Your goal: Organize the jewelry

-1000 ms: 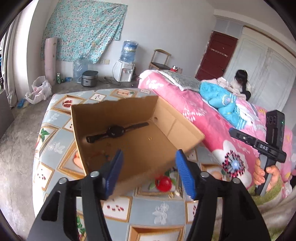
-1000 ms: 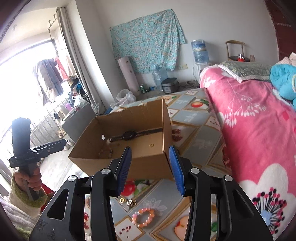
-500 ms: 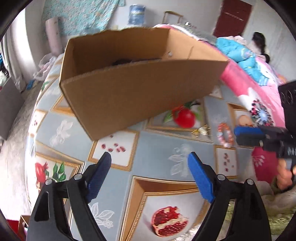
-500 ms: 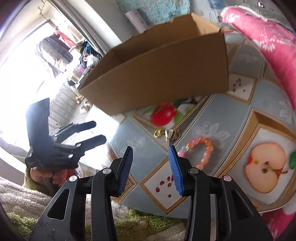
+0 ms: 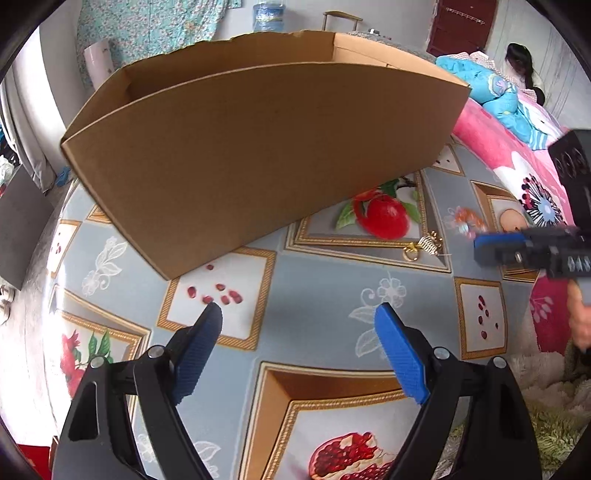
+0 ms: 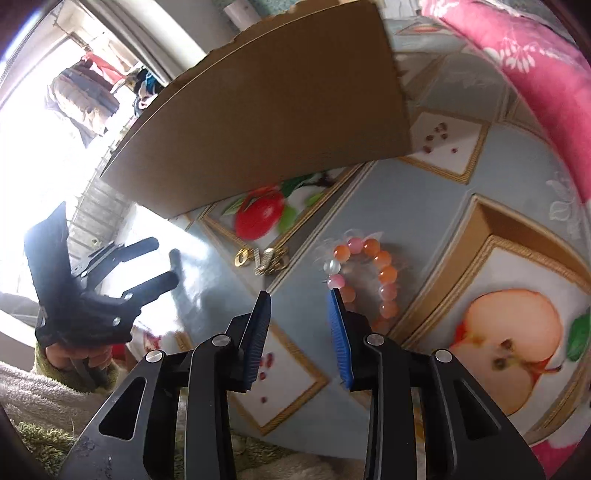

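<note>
An open cardboard box (image 5: pixel 258 147) stands on the fruit-patterned cloth (image 5: pixel 314 291); its inside is hidden from here. It also shows in the right wrist view (image 6: pixel 266 122). An orange and pink bead bracelet (image 6: pixel 373 273) lies on the cloth just past my right gripper (image 6: pixel 300 309), whose jaws are open and empty. Small gold earrings (image 6: pixel 264 260) lie left of the bracelet, also in the left wrist view (image 5: pixel 424 247). My left gripper (image 5: pixel 298 315) is open and empty, low over the cloth in front of the box. The right gripper appears at the right of that view (image 5: pixel 498 249).
A pink floral quilt (image 5: pixel 517 155) with blue bedding and a seated person (image 5: pixel 521 66) lies to the right. A fluffy green and white rug (image 6: pixel 44 424) edges the cloth near me. A water dispenser (image 5: pixel 267 16) and a door stand at the far wall.
Both grippers have dropped low toward the cloth, so the box now shows only its outer wall. My right gripper has come close to the bead bracelet. Both stay open.
</note>
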The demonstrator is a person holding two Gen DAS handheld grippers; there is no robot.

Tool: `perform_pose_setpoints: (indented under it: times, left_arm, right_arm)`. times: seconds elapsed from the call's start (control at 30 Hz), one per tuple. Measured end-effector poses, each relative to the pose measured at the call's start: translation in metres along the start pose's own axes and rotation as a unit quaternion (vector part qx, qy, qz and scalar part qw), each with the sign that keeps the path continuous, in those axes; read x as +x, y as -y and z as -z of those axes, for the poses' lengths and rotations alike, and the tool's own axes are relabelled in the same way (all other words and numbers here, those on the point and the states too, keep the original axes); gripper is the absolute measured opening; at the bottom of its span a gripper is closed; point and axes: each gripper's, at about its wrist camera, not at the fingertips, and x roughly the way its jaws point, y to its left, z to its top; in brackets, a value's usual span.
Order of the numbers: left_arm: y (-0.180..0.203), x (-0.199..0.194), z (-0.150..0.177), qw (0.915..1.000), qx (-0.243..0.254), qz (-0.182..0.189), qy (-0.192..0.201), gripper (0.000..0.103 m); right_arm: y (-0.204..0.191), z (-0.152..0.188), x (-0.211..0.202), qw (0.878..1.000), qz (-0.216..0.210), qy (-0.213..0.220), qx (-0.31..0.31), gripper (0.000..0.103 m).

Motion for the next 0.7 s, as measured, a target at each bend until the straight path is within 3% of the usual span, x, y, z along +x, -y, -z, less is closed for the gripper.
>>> perform_pose_setpoints:
  times: [0.1, 0.23, 0.37, 0.57, 0.7]
  left_arm:
    - [0.009, -0.001, -0.003, 0.9998, 0.012, 0.006, 0.015, 0.083]
    - [0.022, -0.004, -0.006, 0.9986, 0.028, 0.019, 0.042, 0.082]
    - [0.043, -0.001, -0.01, 0.9956, 0.065, 0.038, 0.057, 0.067]
    - [0.06, 0.016, -0.018, 0.99, 0.116, 0.065, 0.046, 0.04]
    - [0.068, 0.022, -0.023, 0.9844, 0.154, 0.074, 0.043, 0.031]
  right_arm:
    - [0.018, -0.01, -0.007, 1.0, 0.017, 0.02, 0.015, 0.032]
    - [0.013, -0.012, -0.015, 0.999, -0.013, 0.038, 0.008, 0.032]
    - [-0.009, -0.006, -0.006, 0.999, -0.022, 0.038, -0.024, 0.032]
    - [-0.022, -0.004, 0.011, 0.999, -0.02, 0.022, -0.041, 0.031]
    - [-0.02, -0.005, 0.012, 0.999, -0.015, 0.017, -0.041, 0.03]
